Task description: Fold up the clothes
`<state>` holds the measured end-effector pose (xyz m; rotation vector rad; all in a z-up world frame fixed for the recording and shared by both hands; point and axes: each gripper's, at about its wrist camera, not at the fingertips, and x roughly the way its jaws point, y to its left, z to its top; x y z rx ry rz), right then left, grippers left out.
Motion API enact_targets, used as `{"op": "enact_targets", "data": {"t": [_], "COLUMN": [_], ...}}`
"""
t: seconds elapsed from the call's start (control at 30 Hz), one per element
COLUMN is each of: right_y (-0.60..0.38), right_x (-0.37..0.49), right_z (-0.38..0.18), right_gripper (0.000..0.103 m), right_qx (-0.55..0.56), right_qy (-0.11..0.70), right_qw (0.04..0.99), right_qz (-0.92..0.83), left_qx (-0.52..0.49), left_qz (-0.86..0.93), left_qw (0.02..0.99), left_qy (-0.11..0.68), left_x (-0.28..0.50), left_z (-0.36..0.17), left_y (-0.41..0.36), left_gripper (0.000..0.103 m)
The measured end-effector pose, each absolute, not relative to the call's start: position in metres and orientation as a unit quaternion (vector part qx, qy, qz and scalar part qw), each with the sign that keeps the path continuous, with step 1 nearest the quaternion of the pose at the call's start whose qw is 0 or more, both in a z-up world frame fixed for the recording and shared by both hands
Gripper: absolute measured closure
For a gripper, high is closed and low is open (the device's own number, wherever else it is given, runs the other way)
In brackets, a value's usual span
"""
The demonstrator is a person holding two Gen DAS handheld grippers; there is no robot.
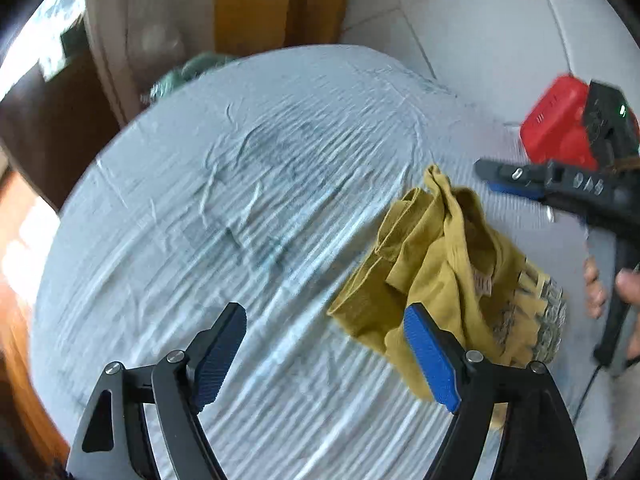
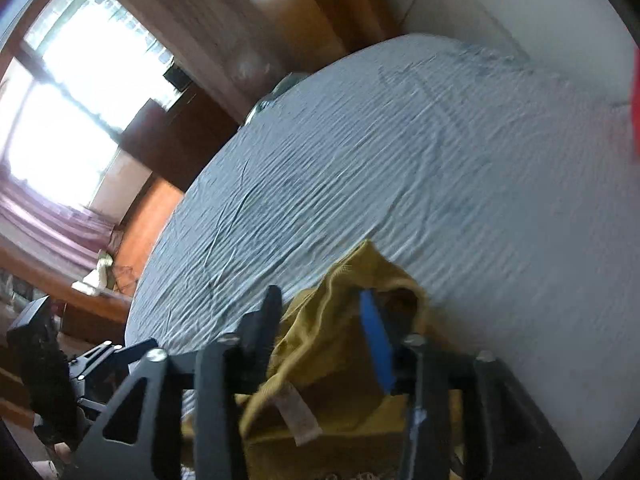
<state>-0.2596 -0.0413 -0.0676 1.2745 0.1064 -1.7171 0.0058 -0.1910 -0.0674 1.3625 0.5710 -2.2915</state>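
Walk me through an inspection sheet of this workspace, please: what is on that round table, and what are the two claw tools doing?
Surface: round table under a wrinkled pale cloth.
Job's things: mustard-yellow garment, bunched near the table's edge, sewn label showing.
Clutter: nothing seen on the cloth besides the garment.
Grippers: left gripper open, nothing between its pads, garment beside its right pad. Right gripper open, garment lying between its fingers, not pinched.
Cables: a thin dark cord hangs below the right tool's handle.
Surroundings: bright window, wooden furniture, pale tiled floor, a hand on the right tool.
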Motion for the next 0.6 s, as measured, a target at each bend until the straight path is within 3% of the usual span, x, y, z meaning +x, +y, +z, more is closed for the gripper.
{"op": "enact_targets", "data": {"t": [0.13,0.43,0.6], "right_y": [0.009,0.144,0.174], "right_x": [-0.251,-0.191,-0.150], "right_z": [-0.057,-0.088,-0.108], "right_gripper": [0.048,0.046,0.046], "right_qx": [0.517,0.573,0.600], "right_qy": [0.032,-0.022,-0.057], "right_qw": [0.449,0.362,0.321], "right_qz": [-0.728,-0.735,-0.731], "left_qx": [0.488,0.495,0.515], "left_qz": [-0.836,-0.845,-0.843], "left_qw": [0.177,0.159,0.106], "left_qy": [0.181,0.125,0.112], "left_x": [0.011,0.012,-0.014], "left_z": [-0.060,-0.039,-0.055], "left_y": [-0.159,-0.103,-0.103], "left_gripper": [0.021,0.021,0.021]}}
